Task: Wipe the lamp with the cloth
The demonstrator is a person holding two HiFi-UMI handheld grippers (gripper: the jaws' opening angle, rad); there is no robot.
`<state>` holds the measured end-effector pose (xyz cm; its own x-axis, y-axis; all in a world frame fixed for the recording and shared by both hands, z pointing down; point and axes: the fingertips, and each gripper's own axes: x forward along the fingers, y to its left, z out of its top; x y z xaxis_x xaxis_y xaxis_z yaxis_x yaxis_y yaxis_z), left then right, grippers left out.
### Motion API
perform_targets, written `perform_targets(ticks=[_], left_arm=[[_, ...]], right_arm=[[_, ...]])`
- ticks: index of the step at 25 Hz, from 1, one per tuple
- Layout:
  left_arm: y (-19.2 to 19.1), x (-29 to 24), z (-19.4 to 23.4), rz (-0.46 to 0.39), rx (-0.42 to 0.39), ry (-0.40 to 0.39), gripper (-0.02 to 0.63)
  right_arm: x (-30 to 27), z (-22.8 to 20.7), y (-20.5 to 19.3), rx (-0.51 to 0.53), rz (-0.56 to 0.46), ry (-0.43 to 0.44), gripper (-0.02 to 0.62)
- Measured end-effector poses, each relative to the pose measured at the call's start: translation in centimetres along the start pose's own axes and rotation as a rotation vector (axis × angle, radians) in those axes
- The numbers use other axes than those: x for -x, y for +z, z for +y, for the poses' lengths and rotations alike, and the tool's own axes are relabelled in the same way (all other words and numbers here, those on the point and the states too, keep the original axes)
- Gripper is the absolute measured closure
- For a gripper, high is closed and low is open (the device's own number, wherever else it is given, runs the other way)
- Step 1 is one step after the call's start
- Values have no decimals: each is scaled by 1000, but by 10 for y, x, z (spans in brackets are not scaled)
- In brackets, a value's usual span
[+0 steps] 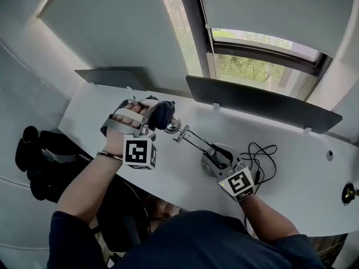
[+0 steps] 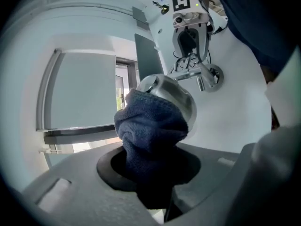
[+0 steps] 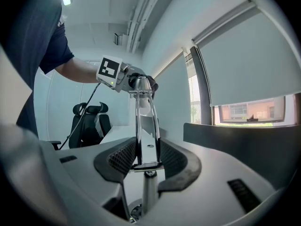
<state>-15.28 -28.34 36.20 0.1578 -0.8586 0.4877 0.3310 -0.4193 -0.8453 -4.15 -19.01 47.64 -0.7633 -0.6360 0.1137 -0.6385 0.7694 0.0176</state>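
Observation:
A chrome desk lamp stands on the white desk (image 1: 291,195), its round base (image 1: 208,166) near the middle and its thin two-rod arm (image 1: 193,139) sloping up to the left. My left gripper (image 1: 154,116) is shut on a dark blue cloth (image 1: 161,114). In the left gripper view the cloth (image 2: 150,126) bulges out of the jaws and presses on the shiny lamp head (image 2: 176,98). My right gripper (image 1: 222,160) is shut on the lamp arm (image 3: 146,121) just above the base, a pad against each rod.
A black cable (image 1: 261,157) lies coiled to the right of the lamp base. Dark divider panels (image 1: 263,102) line the desk's far edge under the window. A black office chair (image 1: 39,156) stands to the left of the desk.

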Motion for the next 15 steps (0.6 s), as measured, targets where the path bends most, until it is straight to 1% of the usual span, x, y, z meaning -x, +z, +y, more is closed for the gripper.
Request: perform_targets(ticks=[3,5,7,10,15], left_arm=[[2,-7,2,-21,-75,-4,476],[6,-12,0,-41,-108,-19,476],[10,-16,3,-57,-142,-16,476],[15,-22,7,-79,-180,-3,476],[20,-33,4,-109,-228,-7,476]], right_arm=[[-1,0,-2,-2,4,3,437],[-2,0,-2,3,-6,11,437],[-2,1,-2,4,-11,17,437],[-1,1,0,-16,-7,11,437],[-2,1,-4,-7,-5,23,437]])
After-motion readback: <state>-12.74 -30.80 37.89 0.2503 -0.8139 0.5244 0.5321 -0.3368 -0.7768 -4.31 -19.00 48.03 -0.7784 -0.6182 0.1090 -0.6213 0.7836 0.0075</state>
